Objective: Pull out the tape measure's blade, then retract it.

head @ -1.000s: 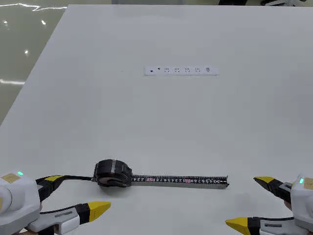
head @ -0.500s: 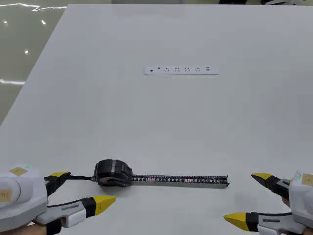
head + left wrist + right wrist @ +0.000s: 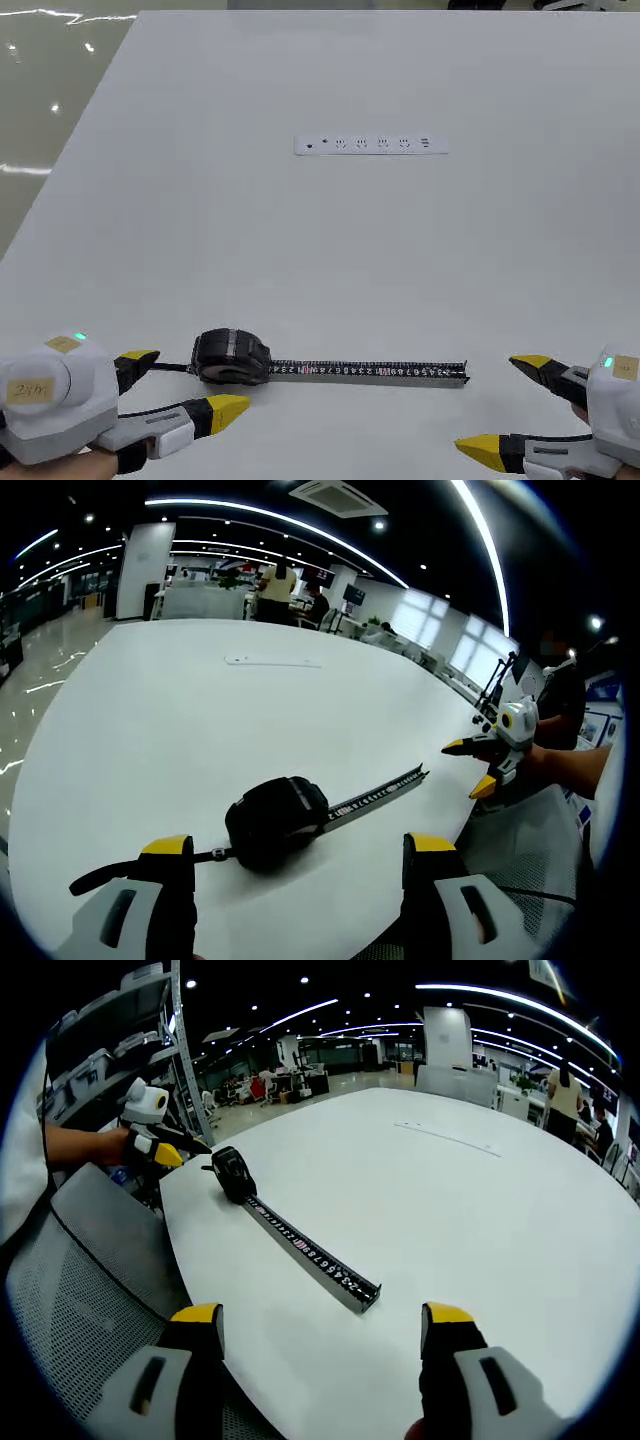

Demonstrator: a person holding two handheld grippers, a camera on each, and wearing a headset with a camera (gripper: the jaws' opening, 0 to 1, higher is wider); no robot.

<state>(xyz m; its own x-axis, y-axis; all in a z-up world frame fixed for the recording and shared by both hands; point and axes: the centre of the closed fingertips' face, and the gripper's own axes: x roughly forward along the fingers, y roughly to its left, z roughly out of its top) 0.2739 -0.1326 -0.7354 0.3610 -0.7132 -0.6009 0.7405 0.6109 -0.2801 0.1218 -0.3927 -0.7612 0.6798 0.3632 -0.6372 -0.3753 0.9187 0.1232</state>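
Black tape measure (image 3: 231,356) on white tabletop (image 3: 350,250), blade (image 3: 370,370) extended rightward; left tool (image 3: 192,380) and right tool (image 3: 497,404) wide open, empty, either side

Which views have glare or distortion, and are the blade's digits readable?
Head view: straight lines; glare on the floor; blade digits too small. Left gripper view: fisheye curves the table edge; ceiling strips glare. Right gripper view: same curving; digits larger, partly readable.
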